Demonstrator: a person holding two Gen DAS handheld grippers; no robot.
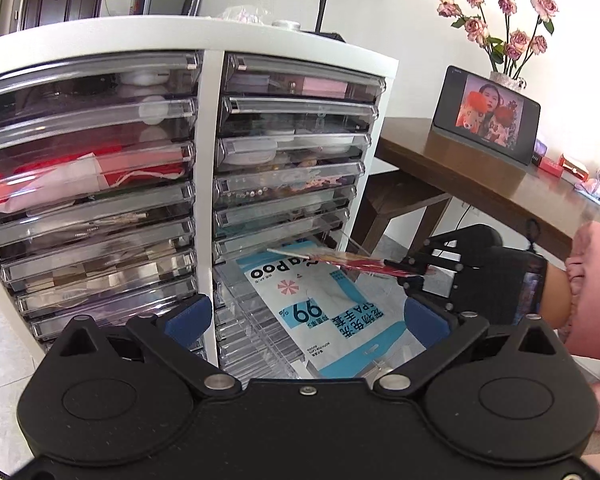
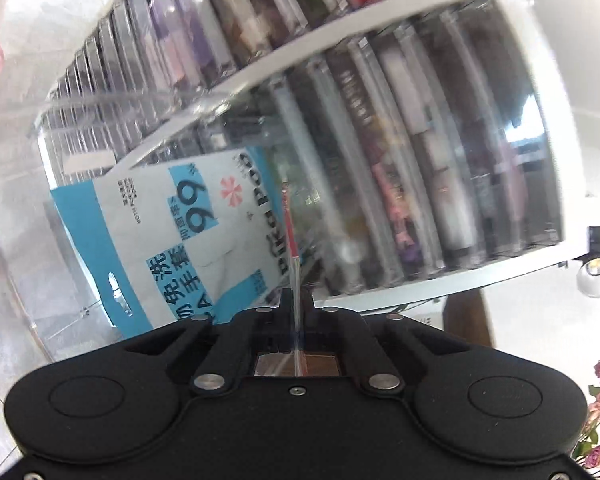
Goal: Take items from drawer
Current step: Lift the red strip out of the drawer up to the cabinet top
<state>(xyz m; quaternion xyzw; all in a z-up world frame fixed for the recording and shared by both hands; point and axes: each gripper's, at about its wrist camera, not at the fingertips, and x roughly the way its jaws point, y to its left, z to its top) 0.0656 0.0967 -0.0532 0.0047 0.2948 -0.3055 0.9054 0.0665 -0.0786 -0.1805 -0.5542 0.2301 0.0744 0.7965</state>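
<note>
Drawer (image 1: 284,320): pulled out low in the right column, blue-white packet (image 1: 332,304) lying flat inside.
Right gripper (image 1: 414,271): clamped on a thin red-striped flat item (image 1: 340,259), held above the drawer.
Left gripper (image 1: 306,316): spread wide, empty, above the drawer front.
Risk: edge-only pinch may let it sag, twist and slip back into the drawer.

Bright daylight, fisheye warp, right view motion-blurred.

Above the pulled-out clear plastic drawer (image 1: 364,276) the way is partly barred by a thin red-striped flat packet (image 1: 340,261) held across it (edge-on), leaving open room nearer over the blue-and-white pouch (image 1: 332,308).
</note>
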